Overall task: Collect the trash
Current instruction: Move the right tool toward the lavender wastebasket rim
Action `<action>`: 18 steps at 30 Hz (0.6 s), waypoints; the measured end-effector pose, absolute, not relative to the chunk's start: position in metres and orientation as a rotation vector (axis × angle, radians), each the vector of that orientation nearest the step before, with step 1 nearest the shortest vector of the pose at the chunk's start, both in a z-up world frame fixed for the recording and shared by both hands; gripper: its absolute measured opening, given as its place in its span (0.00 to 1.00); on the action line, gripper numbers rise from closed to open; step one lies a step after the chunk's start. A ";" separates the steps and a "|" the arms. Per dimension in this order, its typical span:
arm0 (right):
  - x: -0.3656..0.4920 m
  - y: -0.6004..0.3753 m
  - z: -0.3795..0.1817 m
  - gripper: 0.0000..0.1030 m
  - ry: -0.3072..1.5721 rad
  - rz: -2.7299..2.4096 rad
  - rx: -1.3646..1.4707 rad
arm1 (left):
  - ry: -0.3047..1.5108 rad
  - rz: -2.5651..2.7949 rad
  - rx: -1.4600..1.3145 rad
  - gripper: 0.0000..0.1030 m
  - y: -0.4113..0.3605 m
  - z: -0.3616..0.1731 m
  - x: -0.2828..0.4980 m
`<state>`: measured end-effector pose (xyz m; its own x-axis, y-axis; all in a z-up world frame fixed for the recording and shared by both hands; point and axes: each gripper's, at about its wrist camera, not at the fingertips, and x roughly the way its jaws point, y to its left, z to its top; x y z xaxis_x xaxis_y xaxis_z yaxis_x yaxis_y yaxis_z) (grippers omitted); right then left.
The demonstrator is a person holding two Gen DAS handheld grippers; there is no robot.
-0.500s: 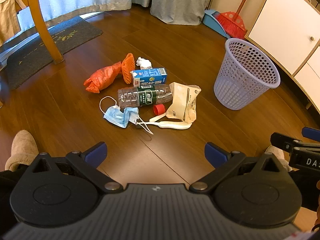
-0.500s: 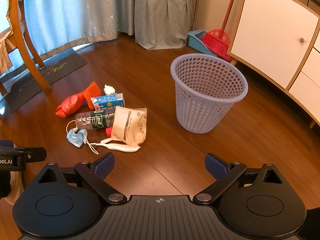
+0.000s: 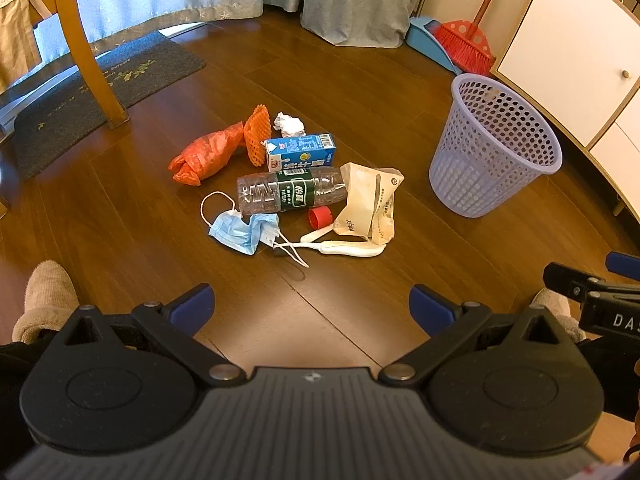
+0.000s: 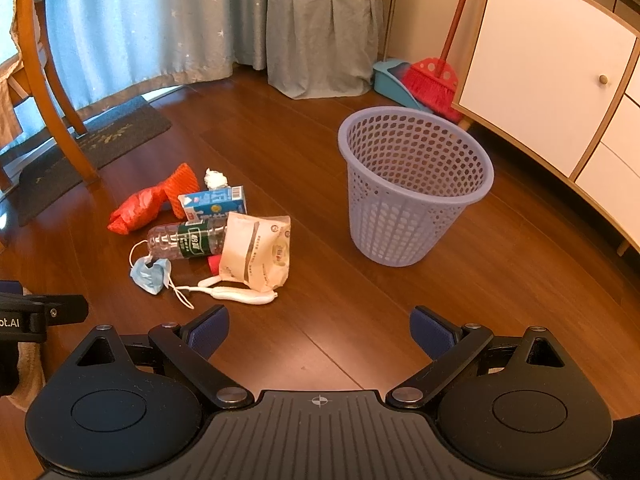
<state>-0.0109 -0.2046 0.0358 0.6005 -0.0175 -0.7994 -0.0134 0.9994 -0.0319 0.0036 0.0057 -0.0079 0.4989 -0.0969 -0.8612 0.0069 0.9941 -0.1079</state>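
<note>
wooden floor [image 3: 360,100] | litter pile beside lilac perforated plastic basket [image 4: 412,184] | left gripper [image 3: 311,309] apart, empty | right gripper [image 4: 319,330] apart, empty

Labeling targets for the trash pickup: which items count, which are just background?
Part of the job: bottle, milk carton, face mask, red cap, paper bag, tissue ball, orange bag, orange foam net, basket.

Background: broom, dustpan, doormat, cabinet, curtains.
</note>
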 end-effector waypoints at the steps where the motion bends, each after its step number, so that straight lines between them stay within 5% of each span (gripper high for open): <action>1: -0.011 -0.205 0.036 0.92 0.927 -0.004 -0.035 | 1.049 -0.062 -0.095 0.99 0.006 -0.008 0.004; 18: 0.022 -0.223 0.041 0.92 0.838 0.041 -0.055 | 1.012 -0.112 -0.071 0.99 0.017 0.002 0.042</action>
